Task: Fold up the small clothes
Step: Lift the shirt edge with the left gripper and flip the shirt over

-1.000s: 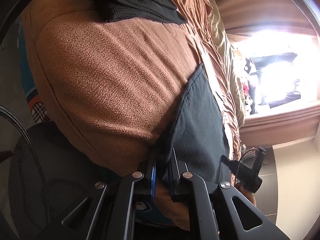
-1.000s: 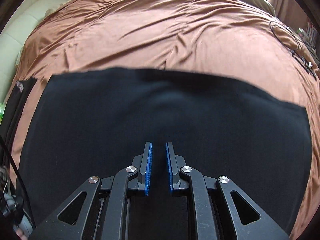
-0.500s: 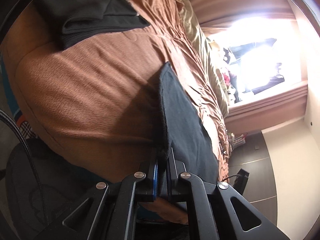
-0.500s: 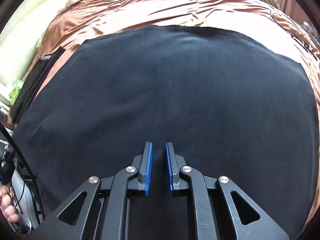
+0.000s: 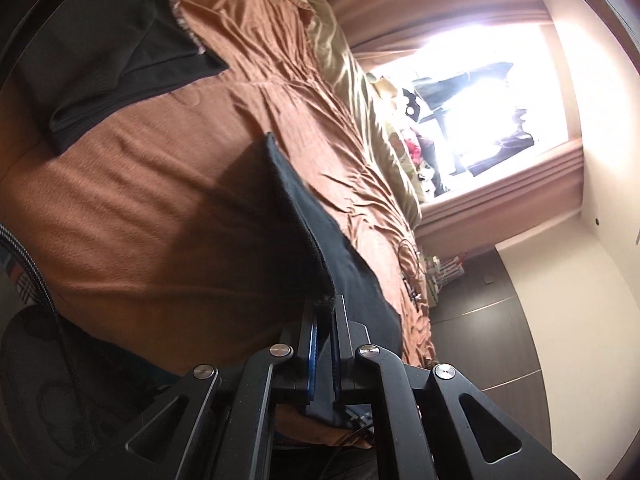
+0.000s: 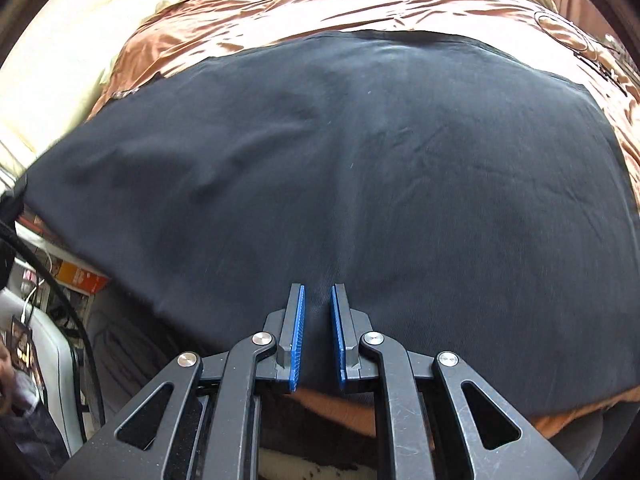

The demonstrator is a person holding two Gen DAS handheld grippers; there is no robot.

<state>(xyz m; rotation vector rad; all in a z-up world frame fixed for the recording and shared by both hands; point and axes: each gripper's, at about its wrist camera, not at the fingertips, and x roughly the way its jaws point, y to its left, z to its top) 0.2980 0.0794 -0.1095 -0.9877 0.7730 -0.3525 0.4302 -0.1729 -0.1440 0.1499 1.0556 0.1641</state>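
Evidently the fold itself is in hand: a dark garment (image 6: 360, 184) is spread over the brown bedspread (image 5: 152, 208) near the foot of the bed, and one of its edges is raised off the bedding. In the left wrist view the left gripper (image 5: 323, 320) is seen clamped on a corner of that cloth, the blue pads nearly together with the frayed hem pinched between them, and a shadow is cast on the bedspread beneath the raised flap. In the right wrist view the right gripper (image 6: 318, 320) is held low over the near edge of the same garment; its jaws stand narrow, with dark fabric running between the pads, and the cloth is judged to be held there as well, though the pinch itself cannot be made out with certainty. A second pile of dark clothes (image 5: 112, 60) lies well apart, farther up the bed, and is taken to be already dealt with. By this reading the step is about half done, since the edge is lifted but not yet laid over. For the next move, both held points would need to be carried across together, level with each other, so that the raised edge is set down on the opposite edge without a twist, after which the pads would be released and the crease smoothed.
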